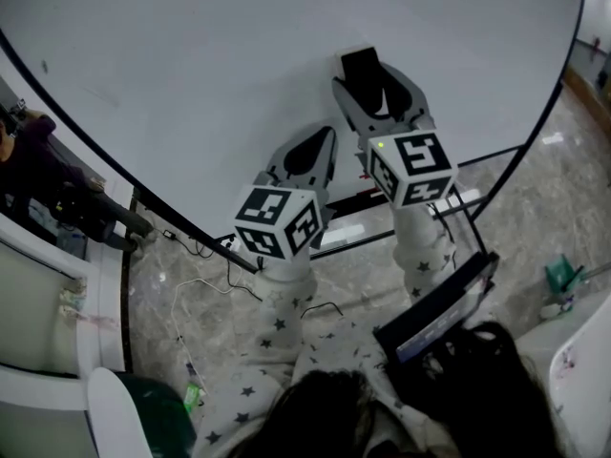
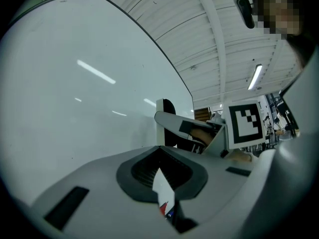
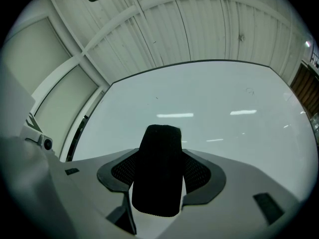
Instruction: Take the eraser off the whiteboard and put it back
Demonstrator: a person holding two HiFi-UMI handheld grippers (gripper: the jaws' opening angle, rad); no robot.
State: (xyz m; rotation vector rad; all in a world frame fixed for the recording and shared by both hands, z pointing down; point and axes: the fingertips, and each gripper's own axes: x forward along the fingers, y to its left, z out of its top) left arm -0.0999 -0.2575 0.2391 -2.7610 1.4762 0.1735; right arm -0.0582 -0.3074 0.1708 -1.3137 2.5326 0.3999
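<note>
Squareness is mattering most: we are clamping the black eraser (image 3: 158, 176) in the right gripper (image 1: 370, 82), close before the whiteboard (image 1: 191, 65). We are carrying the left gripper (image 1: 318, 143) pinched together, empty, alongside. We are judging a flat, even press best for reseating it.

Both arms (image 1: 286, 303) reach fwd, side by side. L gripper (image 1: 320, 139) jaws together, empty; R gripper (image 1: 380, 84) clamps eraser (image 3: 158, 176).
</note>
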